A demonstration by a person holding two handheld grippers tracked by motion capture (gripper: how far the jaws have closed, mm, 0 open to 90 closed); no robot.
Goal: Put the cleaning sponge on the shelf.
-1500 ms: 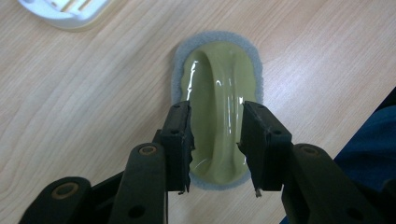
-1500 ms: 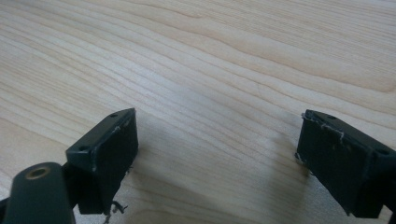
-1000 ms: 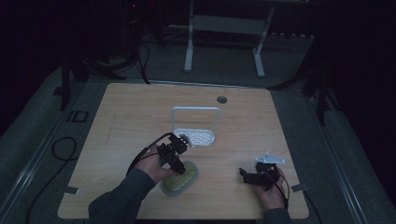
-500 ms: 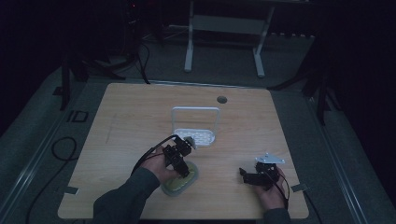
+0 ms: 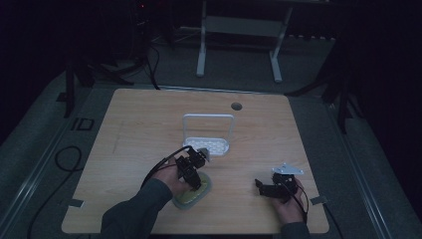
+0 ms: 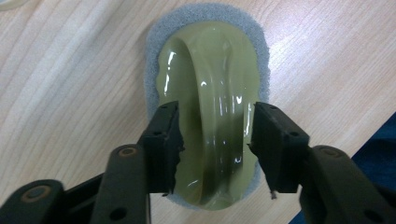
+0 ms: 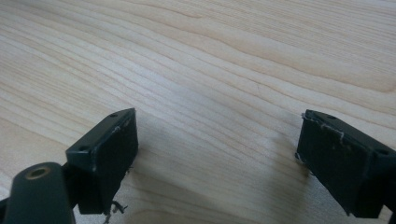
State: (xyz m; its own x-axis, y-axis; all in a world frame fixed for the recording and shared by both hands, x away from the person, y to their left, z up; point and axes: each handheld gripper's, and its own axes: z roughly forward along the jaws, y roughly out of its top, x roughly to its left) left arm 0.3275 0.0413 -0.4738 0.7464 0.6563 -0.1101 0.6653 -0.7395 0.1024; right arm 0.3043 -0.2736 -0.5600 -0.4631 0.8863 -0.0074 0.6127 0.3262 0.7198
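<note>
An olive-green scrubber [image 6: 210, 70] with a raised glossy handle and a grey foam base lies flat on the wooden table [image 5: 134, 124] near its front edge. In the high view the scrubber [image 5: 189, 199] sits just beneath my left gripper [image 5: 195, 182]. My left gripper [image 6: 215, 119] points down at it, open, one jaw on each side of the handle ridge with a narrow gap on both sides. My right gripper [image 5: 260, 185] rests low at the front right, jaws pointing left. In its own view the right gripper [image 7: 217, 144] stands wide open over bare wood.
A small white rack [image 5: 209, 144] with a tall loop handle stands mid-table, just behind my left hand. A round cable hole [image 5: 236, 106] lies near the far edge. Tape strips [image 5: 75, 202] mark the front corners. Dark floor surrounds the table.
My left gripper has shifted slightly forward and down over the scrubber, its jaws now straddling the handle. The right gripper has stayed put.
</note>
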